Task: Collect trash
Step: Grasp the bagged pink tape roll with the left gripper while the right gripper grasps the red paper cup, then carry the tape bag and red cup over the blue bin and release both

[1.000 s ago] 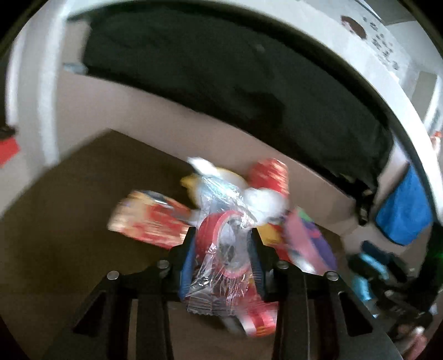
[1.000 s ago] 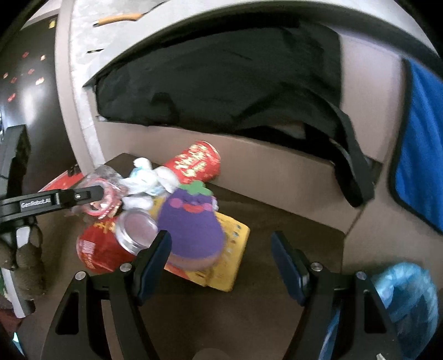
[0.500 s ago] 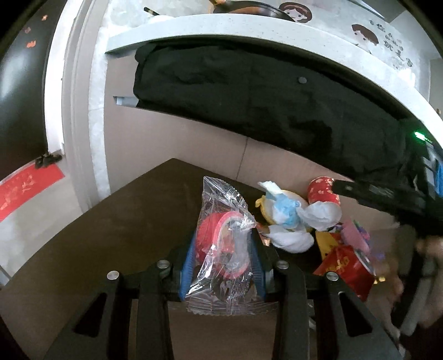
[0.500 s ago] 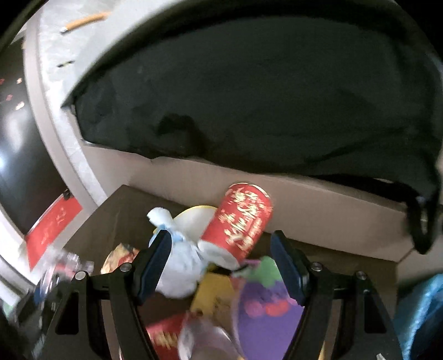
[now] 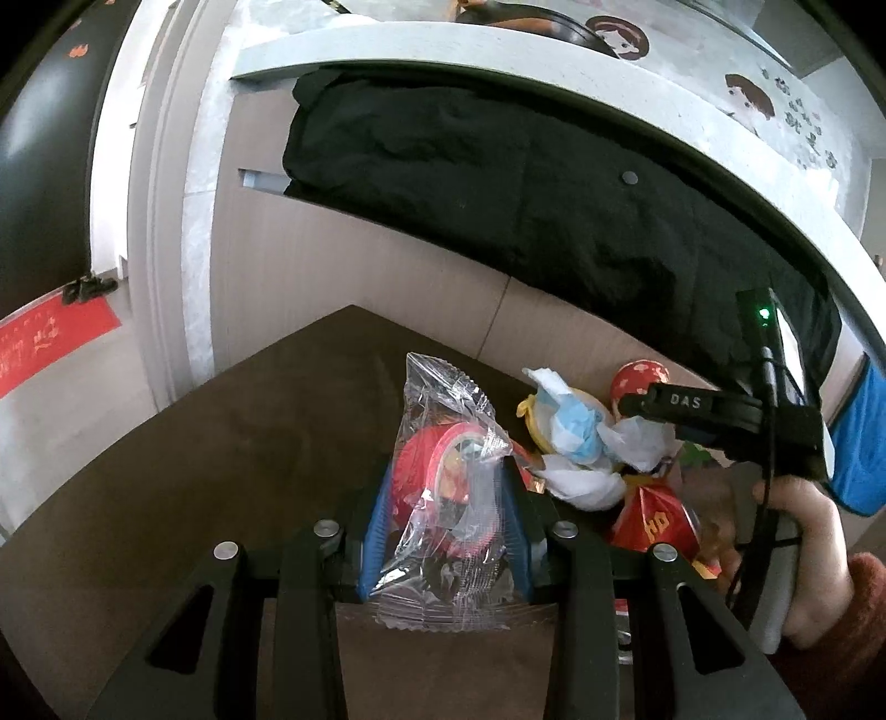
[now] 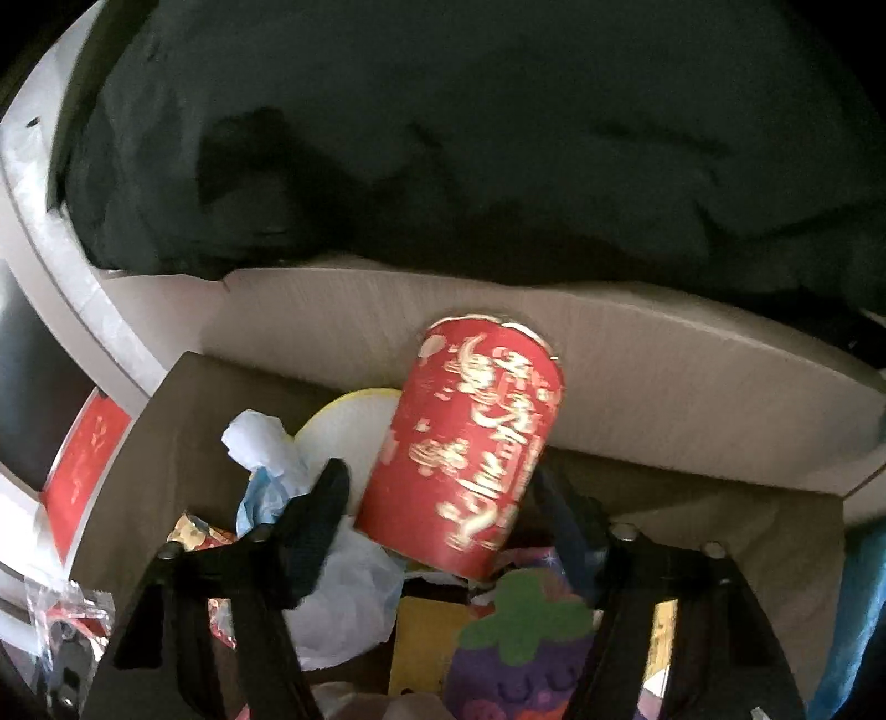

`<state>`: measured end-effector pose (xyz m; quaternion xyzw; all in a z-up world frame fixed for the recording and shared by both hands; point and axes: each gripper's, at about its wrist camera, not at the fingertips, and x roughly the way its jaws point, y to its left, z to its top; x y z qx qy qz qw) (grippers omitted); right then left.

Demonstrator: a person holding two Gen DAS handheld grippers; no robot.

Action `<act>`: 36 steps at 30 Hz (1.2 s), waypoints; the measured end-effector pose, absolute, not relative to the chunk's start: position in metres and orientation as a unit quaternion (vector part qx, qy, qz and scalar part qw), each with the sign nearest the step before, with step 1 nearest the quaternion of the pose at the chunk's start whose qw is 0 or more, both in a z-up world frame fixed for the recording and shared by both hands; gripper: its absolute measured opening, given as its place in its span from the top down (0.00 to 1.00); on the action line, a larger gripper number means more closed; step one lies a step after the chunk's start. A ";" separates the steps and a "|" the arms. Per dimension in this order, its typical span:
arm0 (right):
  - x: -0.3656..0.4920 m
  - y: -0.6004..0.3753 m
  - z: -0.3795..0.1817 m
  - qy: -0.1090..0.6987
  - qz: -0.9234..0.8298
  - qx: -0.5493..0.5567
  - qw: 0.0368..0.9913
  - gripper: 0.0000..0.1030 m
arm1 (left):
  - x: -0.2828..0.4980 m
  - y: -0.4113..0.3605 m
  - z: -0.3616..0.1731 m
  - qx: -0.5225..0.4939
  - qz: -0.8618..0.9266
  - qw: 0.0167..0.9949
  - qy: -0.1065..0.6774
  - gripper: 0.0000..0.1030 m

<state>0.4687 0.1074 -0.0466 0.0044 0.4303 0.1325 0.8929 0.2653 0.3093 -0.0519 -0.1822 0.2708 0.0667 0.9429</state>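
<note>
Pinching a crinkly clear wrapper (image 5: pixel 451 498), the left gripper (image 5: pixel 448 531) is clamped; the right gripper (image 6: pixel 448 520) spreads around a glossy red cylindrical can (image 6: pixel 470 443).

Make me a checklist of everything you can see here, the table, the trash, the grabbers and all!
Surface: brown table, trash heaped at its far right.
Job's things: clear wrapper with red contents; red can; crumpled tissues; red packet.
Clutter: purple eggplant toy; yellow packet.
Grippers: left gripper shut on the wrapper; right gripper straddles the can, contact unclear.
Cables: black cable on the right gripper.
Surroundings: black cloth under a white shelf; blue cloth.
</note>
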 end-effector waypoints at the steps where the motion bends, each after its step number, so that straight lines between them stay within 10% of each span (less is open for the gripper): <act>1: 0.465 0.108 -0.044 0.424 0.141 -0.002 0.894 0.42 | 0.265 0.309 -0.052 -0.183 0.067 0.943 0.270 0.64; 36: 0.290 -0.014 0.054 0.252 0.206 -0.067 0.943 0.47 | 0.243 0.183 0.023 -0.111 -0.005 0.959 0.260 0.64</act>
